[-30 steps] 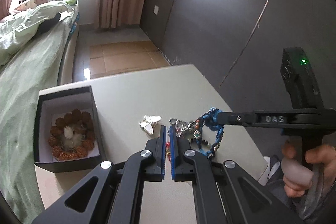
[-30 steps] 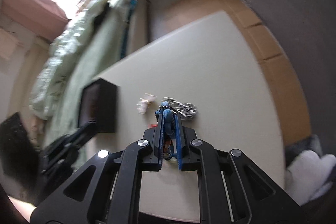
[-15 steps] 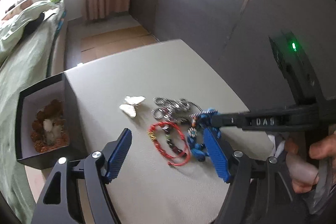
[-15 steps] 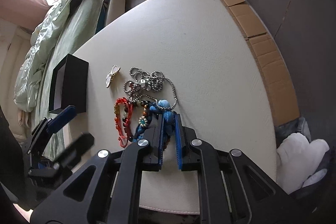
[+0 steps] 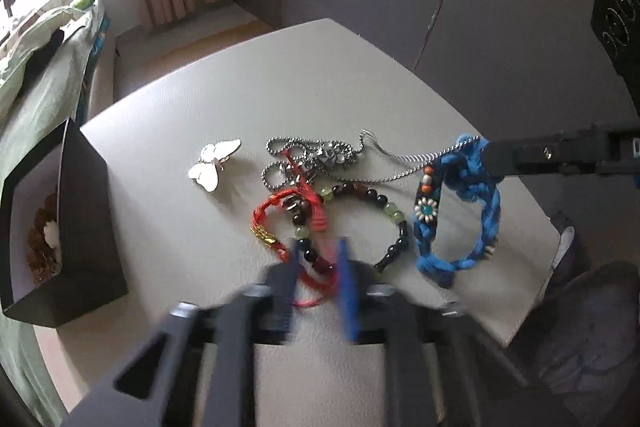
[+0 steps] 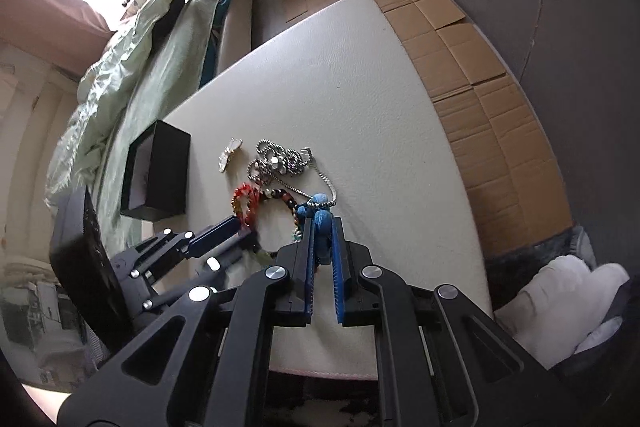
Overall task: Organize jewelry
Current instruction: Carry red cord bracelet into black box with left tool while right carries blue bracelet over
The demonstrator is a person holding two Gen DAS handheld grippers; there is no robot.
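- Narrowing since half a second ago, left gripper (image 5: pixel 318 259) now straddles the red bracelet (image 5: pixel 280 223), small gap left, blurred.
- Right gripper (image 6: pixel 322 231) stays pinching the blue bracelet (image 5: pixel 476 203), right of the red bracelet.

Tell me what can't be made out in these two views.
- Left gripper: motion-blurred in the left view, so its grip on the red bracelet is unclear.
- Box contents: its wall hides them in the right view; the left view cuts them off.
- Blue bracelet: mostly behind the right gripper.

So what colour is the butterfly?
White, the butterfly on the table; clearest in the left wrist view.
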